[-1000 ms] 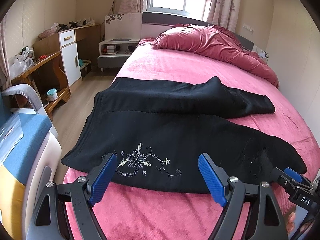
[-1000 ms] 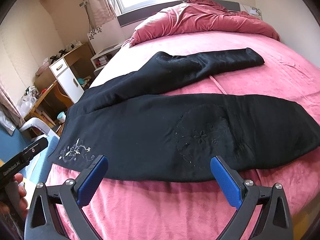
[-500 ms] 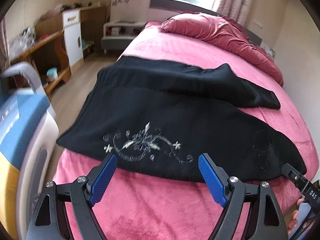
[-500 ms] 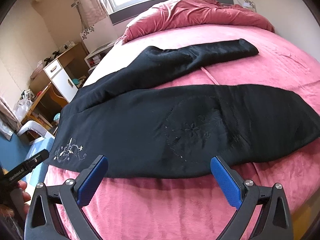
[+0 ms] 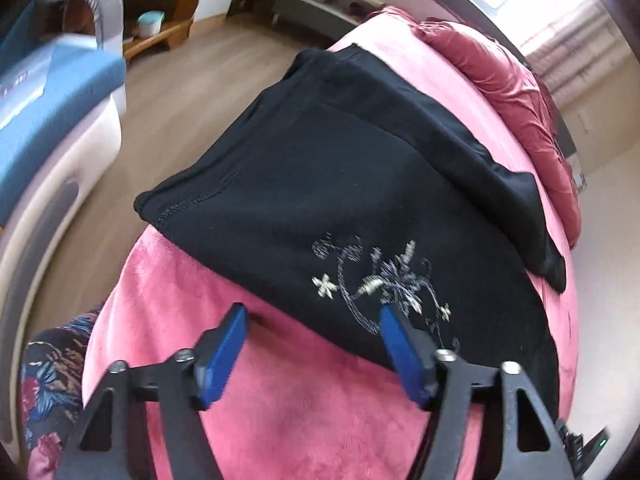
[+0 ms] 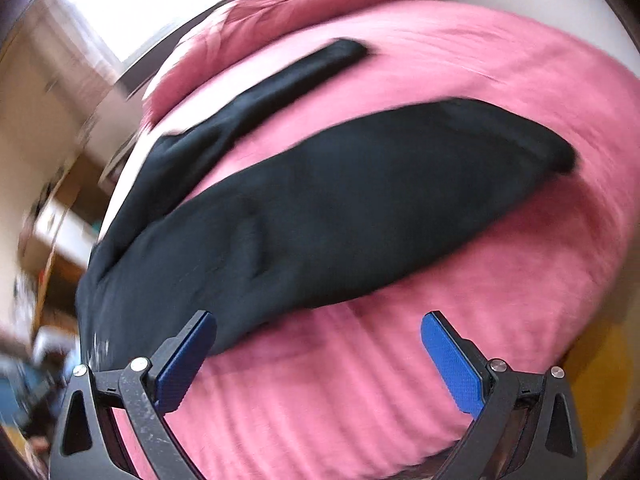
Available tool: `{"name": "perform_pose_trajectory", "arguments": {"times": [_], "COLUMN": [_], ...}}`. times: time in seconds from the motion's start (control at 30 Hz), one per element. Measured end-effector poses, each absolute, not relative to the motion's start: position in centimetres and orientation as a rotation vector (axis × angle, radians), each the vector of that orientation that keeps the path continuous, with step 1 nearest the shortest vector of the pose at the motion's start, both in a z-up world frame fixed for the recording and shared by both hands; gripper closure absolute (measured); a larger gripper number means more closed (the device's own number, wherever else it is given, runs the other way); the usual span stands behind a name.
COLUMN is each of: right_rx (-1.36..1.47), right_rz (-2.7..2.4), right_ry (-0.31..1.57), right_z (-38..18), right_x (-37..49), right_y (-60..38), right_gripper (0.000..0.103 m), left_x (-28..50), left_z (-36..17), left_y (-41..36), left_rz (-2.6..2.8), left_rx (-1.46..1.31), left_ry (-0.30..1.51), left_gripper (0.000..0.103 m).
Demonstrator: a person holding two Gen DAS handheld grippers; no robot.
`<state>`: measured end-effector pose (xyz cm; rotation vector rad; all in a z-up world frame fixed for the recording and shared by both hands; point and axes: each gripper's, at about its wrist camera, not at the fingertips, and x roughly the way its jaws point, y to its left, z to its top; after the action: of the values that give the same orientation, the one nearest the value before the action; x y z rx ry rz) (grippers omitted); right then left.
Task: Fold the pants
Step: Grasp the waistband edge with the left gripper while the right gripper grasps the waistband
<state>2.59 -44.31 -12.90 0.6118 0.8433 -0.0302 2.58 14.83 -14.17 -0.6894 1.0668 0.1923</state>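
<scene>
Pants are being approached for a first grip; the left gripper (image 5: 312, 324), blue-padded jaws closing, straddles the near hem of the black embroidered pants (image 5: 340, 184) beside the pale floral embroidery (image 5: 380, 284); the right gripper (image 6: 318, 334) is held wide open and empty; the garment lies unfolded on the pink plush bedspread (image 6: 460, 300); both jaws must next be closed on that edge.
</scene>
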Motion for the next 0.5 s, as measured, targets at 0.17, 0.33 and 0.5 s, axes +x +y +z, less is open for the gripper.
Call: {"name": "perform_pose_trajectory", "arguments": {"times": [0.17,0.33,0.5], "right_rx": [0.806,0.956,1.084], "right_rz": [-0.181,-0.245,-0.283], "right_ry": [0.787,0.752,0.7], "right_z": [-14.6,-16.7,-17.9], "right_x": [1.4,2.3,4.3], "right_y": [-52.2,-57.3,-60.4], "right_gripper": [0.01,0.022,0.022], "left_x": [3.9,5.5,6.1], "left_z": [-14.6,-14.9,-14.5], "left_y": [15.0,15.2,15.3], "left_rz": [0.176,0.176,0.181], "left_rx": [-0.7,-0.678,-0.627], "left_ry": [1.064,1.063,1.053], "left_gripper": [0.053,0.062,0.086]}}
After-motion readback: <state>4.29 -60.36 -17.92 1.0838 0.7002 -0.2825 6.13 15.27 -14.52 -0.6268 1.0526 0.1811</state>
